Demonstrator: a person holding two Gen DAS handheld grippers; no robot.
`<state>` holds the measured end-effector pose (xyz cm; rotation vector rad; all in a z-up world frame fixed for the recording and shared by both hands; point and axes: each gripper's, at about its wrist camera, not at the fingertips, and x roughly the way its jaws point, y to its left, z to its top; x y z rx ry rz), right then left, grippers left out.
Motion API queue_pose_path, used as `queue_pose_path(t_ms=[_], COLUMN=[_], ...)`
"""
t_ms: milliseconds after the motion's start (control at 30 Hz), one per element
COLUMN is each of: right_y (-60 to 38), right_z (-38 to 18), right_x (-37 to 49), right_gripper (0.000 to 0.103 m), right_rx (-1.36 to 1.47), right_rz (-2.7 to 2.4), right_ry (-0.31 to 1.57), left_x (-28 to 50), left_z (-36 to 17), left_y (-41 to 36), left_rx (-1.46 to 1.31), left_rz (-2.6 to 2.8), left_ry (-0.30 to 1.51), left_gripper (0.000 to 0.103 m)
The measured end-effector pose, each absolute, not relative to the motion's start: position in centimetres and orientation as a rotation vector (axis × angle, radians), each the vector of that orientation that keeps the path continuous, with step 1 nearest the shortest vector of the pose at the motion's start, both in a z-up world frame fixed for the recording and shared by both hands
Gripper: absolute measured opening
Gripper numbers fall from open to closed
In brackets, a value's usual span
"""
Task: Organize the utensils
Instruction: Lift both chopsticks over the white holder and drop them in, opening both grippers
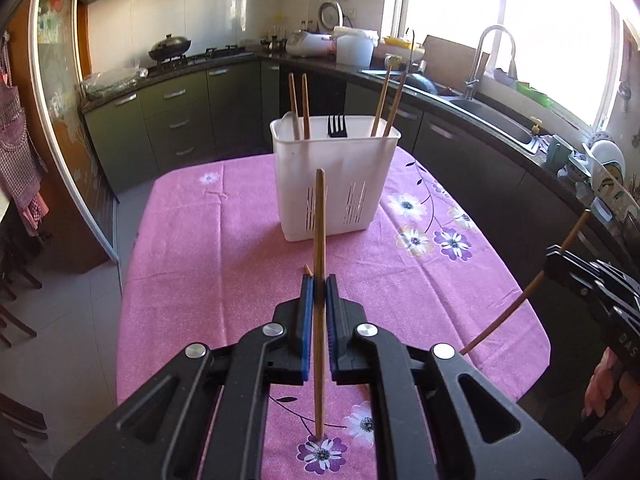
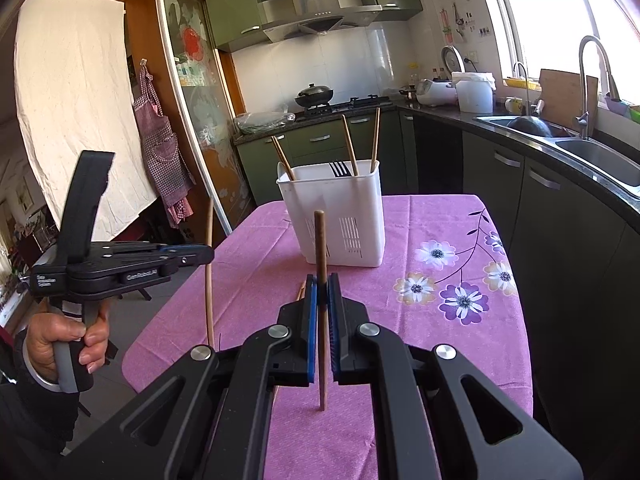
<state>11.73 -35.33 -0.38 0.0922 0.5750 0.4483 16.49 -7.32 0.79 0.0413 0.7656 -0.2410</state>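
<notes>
Both jaws are clamping down, each on one chopstick. Left gripper (image 1: pixel 319 280) is pinching a light chopstick (image 1: pixel 319 240) upright above the pink cloth (image 1: pixel 224 248); right gripper (image 2: pixel 323 280) is gripping a darker chopstick (image 2: pixel 320 240), also upright. Beyond both, a white caddy (image 1: pixel 335 184) is standing on the cloth, holding four chopsticks, a black fork (image 1: pixel 337 126) and a pale utensil. One more chopstick (image 1: pixel 307 269) is lying on the cloth just beside the left fingertips.

holder: my white slotted plastic utensil holder (image 1: pixel 335 184) stands on pink flowered tablecloth (image 1: pixel 224 248), twelve o'clock
inside: brown wooden chopsticks (image 1: pixel 305 106), black plastic fork (image 1: pixel 337 126)
</notes>
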Motion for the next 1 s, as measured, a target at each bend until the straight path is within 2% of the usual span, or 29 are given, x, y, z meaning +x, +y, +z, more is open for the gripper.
queue_pose_path(t_ms=[667,833,1000], right_y=[-34.5,-34.0,-32.9], right_z=[0.6,2.6,6.7], right_x=[12.5,14.2,16.3], right_gripper=[0.006,0.006,0.006], right_rx=[0.068,0.070,0.052], right_rz=[0.454,0.471,0.487], right_ry=[0.566,0.541,0.455], left_x=[13.8,14.6,16.3], left_z=[3.0,4.0,6.2], left_y=[-7.0,-7.3,-7.5], left_rx=[0.056,0.056,0.033], left_rz=[-0.292,-0.321,-0.365], left_ry=[0.685,0.679,0.670], left_gripper=[0.006,0.006,0.006])
